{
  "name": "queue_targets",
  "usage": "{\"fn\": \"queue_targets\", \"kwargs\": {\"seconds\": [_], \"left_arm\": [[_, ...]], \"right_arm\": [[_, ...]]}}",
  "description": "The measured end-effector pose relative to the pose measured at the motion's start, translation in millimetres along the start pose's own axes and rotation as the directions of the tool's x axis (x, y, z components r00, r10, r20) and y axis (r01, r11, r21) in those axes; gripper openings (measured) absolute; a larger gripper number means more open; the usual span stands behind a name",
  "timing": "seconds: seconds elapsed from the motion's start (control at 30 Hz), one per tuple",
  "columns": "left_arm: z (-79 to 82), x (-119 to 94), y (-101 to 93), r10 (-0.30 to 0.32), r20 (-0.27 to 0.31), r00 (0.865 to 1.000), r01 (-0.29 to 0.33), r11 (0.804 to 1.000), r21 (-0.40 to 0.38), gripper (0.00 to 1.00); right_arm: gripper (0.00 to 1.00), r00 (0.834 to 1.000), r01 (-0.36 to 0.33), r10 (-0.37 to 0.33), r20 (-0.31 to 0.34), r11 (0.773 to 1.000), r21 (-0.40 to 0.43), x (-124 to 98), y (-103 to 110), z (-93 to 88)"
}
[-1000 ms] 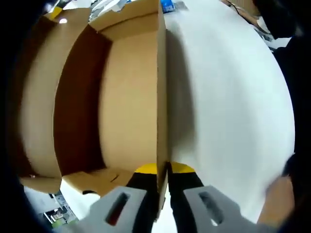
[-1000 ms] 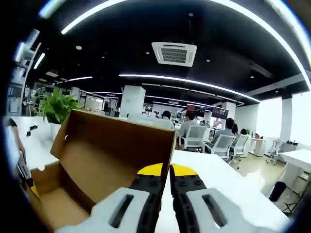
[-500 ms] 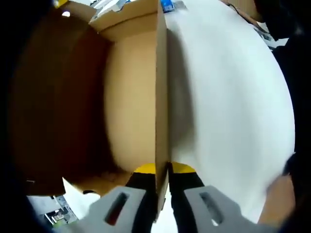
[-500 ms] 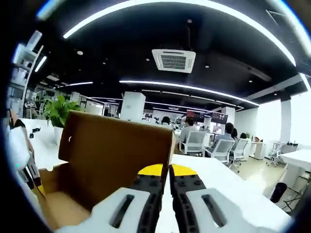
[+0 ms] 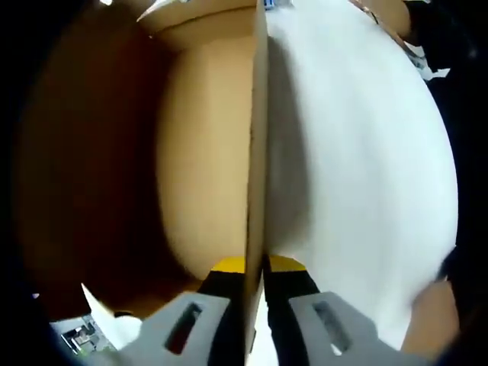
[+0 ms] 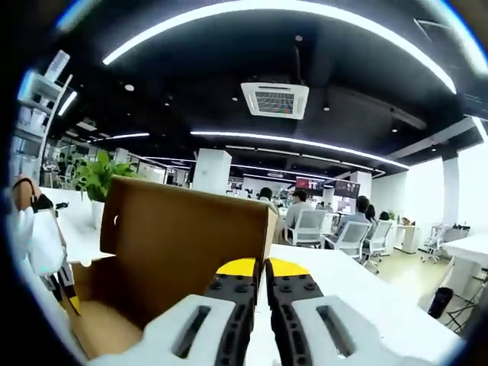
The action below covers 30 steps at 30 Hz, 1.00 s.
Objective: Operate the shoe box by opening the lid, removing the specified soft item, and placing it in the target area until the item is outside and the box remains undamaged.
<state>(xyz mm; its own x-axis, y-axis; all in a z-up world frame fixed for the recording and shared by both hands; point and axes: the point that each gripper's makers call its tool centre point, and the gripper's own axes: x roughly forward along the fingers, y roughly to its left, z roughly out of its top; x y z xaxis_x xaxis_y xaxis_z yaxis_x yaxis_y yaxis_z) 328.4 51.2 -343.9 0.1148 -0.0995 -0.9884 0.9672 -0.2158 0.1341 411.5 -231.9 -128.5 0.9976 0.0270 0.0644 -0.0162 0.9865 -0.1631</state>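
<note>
The brown cardboard shoe box (image 5: 202, 152) lies on a white table (image 5: 358, 152). Its thin side wall (image 5: 258, 137) runs straight up the left gripper view, and my left gripper (image 5: 255, 267) is shut on that wall's edge. The lid's dark inner face (image 5: 84, 168) looms over the left side of the box. In the right gripper view the lid (image 6: 183, 236) stands nearly upright, and my right gripper (image 6: 257, 268) is shut on its edge. The box floor (image 6: 107, 328) that shows below the lid is bare cardboard.
A person's hand (image 5: 431, 320) sits at the lower right of the table. Printed papers (image 5: 84, 335) lie beside the box's near corner. Beyond the lid are a potted plant (image 6: 103, 179), office chairs (image 6: 305, 225), seated people and the white tabletop (image 6: 343, 282).
The lid has swung further over the box. In the left gripper view its dark face now hides the far wall; in the right gripper view it stands steeper. Both grips unchanged.
</note>
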Motion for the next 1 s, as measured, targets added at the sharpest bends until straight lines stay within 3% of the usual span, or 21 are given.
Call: {"fn": "queue_targets", "kwargs": {"seconds": [0.37, 0.57, 0.87, 1.0], "left_arm": [[1.4, -1.4, -1.5, -0.005, 0.002, 1.000, 0.005, 1.000, 0.001, 0.05], [0.2, -1.7, -0.3, -0.006, 0.002, 1.000, 0.006, 1.000, 0.000, 0.05], [0.3, -2.4, -0.7, -0.005, 0.003, 1.000, 0.005, 1.000, 0.011, 0.05], [-0.1, -2.6, -0.7, -0.007, 0.009, 1.000, 0.007, 1.000, 0.008, 0.05]], "right_arm": [[0.02, 1.000, 0.006, -0.005, 0.020, 1.000, -0.002, -13.2, 2.7, -1.3], [0.02, 0.998, 0.035, -0.034, 0.043, 0.999, -0.004, -22.6, 6.4, -1.7], [0.02, 0.994, 0.090, -0.084, 0.072, 0.993, -0.075, -35.5, 12.3, -3.0], [0.02, 0.994, 0.087, -0.083, 0.078, 0.995, -0.053, -37.5, 10.3, -2.2]]}}
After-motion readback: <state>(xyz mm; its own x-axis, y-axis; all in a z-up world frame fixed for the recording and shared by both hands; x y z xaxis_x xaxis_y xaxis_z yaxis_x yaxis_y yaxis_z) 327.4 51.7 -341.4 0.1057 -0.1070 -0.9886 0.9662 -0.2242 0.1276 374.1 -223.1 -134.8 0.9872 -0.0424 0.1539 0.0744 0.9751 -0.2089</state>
